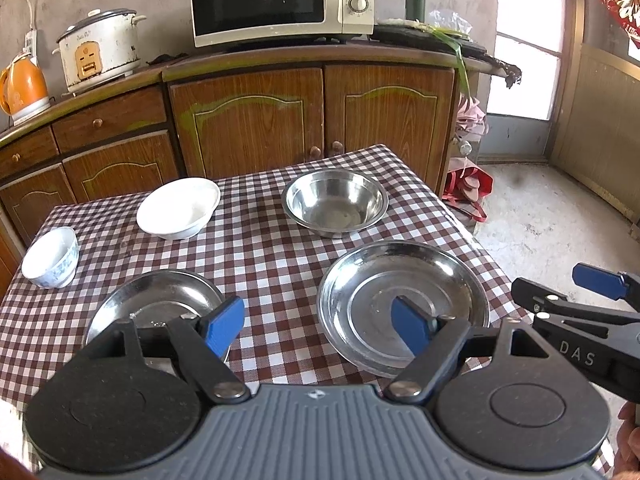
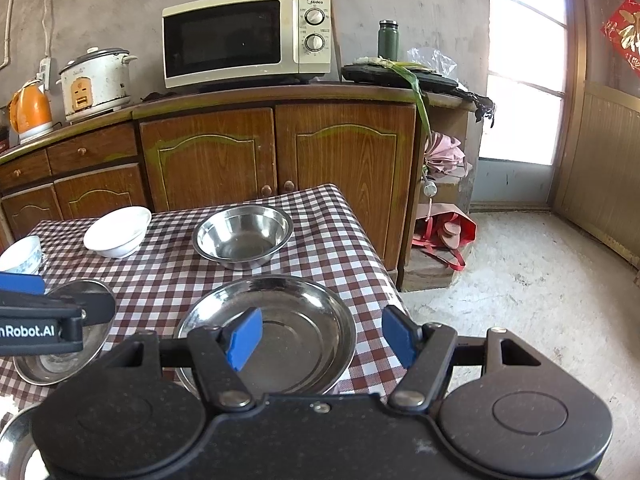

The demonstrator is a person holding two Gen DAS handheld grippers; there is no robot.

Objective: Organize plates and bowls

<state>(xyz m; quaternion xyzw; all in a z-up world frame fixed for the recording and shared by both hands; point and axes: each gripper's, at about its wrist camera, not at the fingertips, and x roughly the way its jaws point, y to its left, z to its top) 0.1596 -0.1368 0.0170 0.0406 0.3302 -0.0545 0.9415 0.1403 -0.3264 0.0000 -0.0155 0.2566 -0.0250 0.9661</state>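
Note:
On the checkered table (image 1: 260, 248) a large steel plate (image 1: 402, 304) lies near right and a smaller steel plate (image 1: 156, 308) near left. Behind them are a steel bowl (image 1: 335, 202), a white bowl (image 1: 178, 208) and a small blue-patterned bowl (image 1: 51, 258). My left gripper (image 1: 318, 328) hovers open above the gap between the two plates, holding nothing. My right gripper (image 2: 322, 340) stands open over the right rim of the large steel plate (image 2: 280, 332), empty too. The left gripper (image 2: 36, 300) partly hides the smaller plate (image 2: 60, 360).
A wooden cabinet (image 1: 248, 120) stands just behind the table, carrying a microwave (image 1: 280, 0), a rice cooker (image 1: 100, 50) and an orange kettle (image 1: 24, 88). Bare concrete floor (image 2: 520, 300) lies to the right, with a red bag (image 2: 448, 232). Another steel rim (image 2: 16, 440) shows at bottom left.

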